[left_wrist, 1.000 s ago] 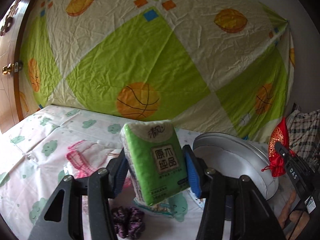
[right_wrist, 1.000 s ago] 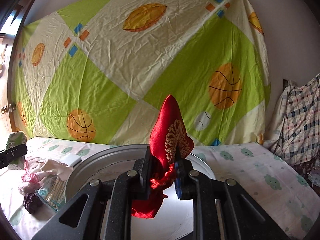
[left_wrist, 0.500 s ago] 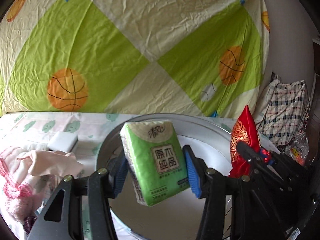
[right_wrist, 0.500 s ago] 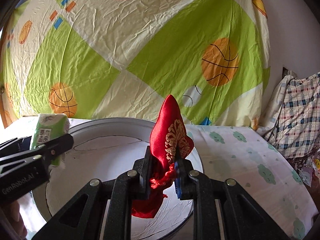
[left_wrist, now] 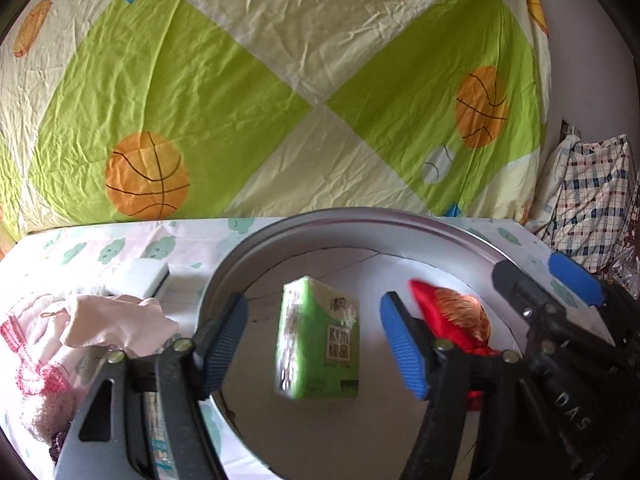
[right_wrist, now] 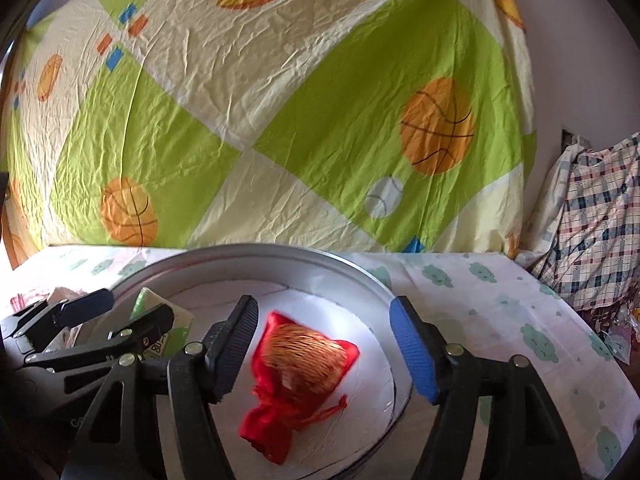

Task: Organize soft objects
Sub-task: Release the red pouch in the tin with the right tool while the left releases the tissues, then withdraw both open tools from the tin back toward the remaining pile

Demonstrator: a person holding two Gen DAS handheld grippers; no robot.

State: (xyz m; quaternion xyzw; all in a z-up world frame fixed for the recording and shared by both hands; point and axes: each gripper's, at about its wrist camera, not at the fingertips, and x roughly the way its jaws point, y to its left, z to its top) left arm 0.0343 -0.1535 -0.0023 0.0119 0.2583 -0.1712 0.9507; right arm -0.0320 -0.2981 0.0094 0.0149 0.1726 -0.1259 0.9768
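1. At the left edge of the bed (left_wrist: 132, 248), which is covered in a white sheet printed with small green clouds, lies a heap of soft pink and white knitted cloth (left_wrist: 80, 332); a flat white rectangular block (left_wrist: 138, 280) rests just behind it.
2. A large round shallow metal basin with a white lining (left_wrist: 360, 220) sits on the middle of the bed, just right of the heap.
3. The left gripper (left_wrist: 314, 346) is over the basin's left half. Its jaws have just been opening and now stand wide, with a green plastic pack of tissues (left_wrist: 320, 344) between them but clear of both pads, blurred inside the basin.
4. The right gripper (right_wrist: 322, 348) is over the basin's right half. Its jaws have also just been opening and stand wide; a red satin drawstring pouch with gold embroidery (right_wrist: 300, 376) is between them untouched, blurred, within the basin's white lining.
5. Beyond the bed's right edge is a crumpled checked cloth (right_wrist: 596, 220).
6. A green and cream sheet printed with orange basketballs (right_wrist: 256, 120) hangs along the bed's far edge.
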